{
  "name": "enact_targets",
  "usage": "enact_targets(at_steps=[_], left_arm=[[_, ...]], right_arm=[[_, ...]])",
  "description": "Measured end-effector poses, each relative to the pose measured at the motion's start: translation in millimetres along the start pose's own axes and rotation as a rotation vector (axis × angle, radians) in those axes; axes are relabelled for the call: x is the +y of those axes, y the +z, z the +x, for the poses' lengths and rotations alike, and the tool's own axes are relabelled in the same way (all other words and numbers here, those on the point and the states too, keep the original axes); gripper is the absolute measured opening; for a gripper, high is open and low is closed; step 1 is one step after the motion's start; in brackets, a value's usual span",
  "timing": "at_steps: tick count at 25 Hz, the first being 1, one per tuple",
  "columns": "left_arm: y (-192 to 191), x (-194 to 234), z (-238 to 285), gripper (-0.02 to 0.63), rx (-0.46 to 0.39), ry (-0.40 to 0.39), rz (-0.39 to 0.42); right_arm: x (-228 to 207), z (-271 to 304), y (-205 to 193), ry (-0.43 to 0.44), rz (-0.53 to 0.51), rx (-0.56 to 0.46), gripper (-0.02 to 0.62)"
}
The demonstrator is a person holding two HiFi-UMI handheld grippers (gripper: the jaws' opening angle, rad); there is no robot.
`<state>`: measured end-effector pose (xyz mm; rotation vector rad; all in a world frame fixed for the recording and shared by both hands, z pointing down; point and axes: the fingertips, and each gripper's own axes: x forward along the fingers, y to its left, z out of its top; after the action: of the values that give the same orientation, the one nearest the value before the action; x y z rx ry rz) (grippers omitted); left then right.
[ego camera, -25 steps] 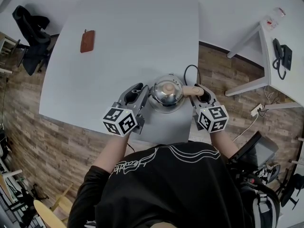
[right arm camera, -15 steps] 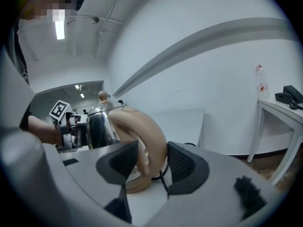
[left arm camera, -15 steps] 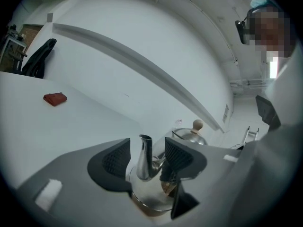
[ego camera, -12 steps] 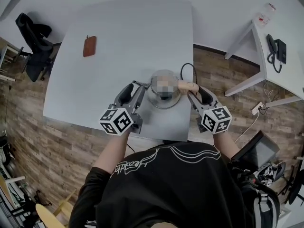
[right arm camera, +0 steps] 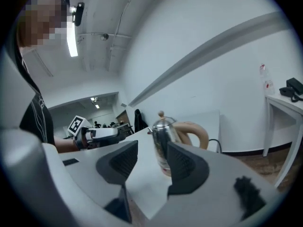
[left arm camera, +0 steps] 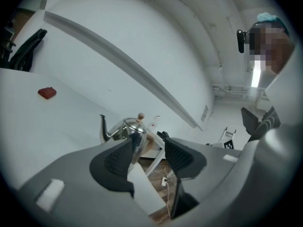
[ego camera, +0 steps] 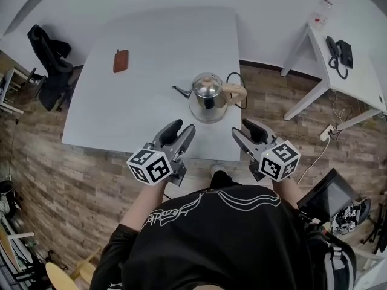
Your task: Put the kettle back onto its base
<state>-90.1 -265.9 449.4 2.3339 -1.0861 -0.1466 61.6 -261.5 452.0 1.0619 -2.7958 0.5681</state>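
Note:
A shiny steel kettle with a beige handle stands upright near the white table's front right corner. A low round base shows under it, and a black cord loops off behind. Both grippers hang nearer the person, apart from the kettle. My left gripper is open and empty, to the kettle's lower left. The right gripper is also open and empty, to its lower right. In the left gripper view the kettle sits beyond the open left gripper. In the right gripper view the kettle stands past the open right gripper.
A brown pouch lies at the table's far left. A black chair with a jacket stands left of the table. At the right, a white side desk carries a black phone. A power strip lies on the wood floor.
Both grippers have opened, let go of the kettle and drawn back toward the person. The kettle stays standing on the table.

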Motion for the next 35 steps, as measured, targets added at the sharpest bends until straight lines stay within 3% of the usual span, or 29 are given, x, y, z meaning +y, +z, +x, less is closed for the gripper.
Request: enact_targets(at_steps=[2, 7, 9, 12, 17, 25, 35], left_arm=[[-0.4, -28.4, -13.3, 0.201, 0.009, -0.068, -0.005], [-6.0, -82.9, -49.6, 0.091, 0.044, -0.171, 0.056], [-10.2, -102.4, -59.7, 0.015, 0.067, -0.208, 0.095], [-16.4, -130.9, -69.2, 0.006, 0.11, -0.273, 0.16], [-22.9, -153.6, -81.8, 0.006, 0.144, -0.29, 0.267], [-41.1, -167.9, -93.6, 0.006, 0.2, -0.308, 0.223], [-52.4, -167.5, -95.5, 0.006, 0.21, -0.304, 0.165]], right_arm=[[30.5, -10.3, 2.7, 0.056, 0.013, 0.008, 0.189], [95.7, -35.2, 2.6, 0.165, 0.01, 0.035, 0.179], [109.5, -45.4, 3.9, 0.165, 0.0, 0.018, 0.09], [125.3, -57.3, 7.7, 0.168, -0.012, -0.008, 0.014], [146.9, -64.6, 5.0, 0.168, -0.031, 0.03, 0.006], [156.8, -71.1, -22.8, 0.143, -0.023, 0.14, 0.006], [159.5, -70.5, -36.1, 0.142, -0.017, 0.16, 0.006]])
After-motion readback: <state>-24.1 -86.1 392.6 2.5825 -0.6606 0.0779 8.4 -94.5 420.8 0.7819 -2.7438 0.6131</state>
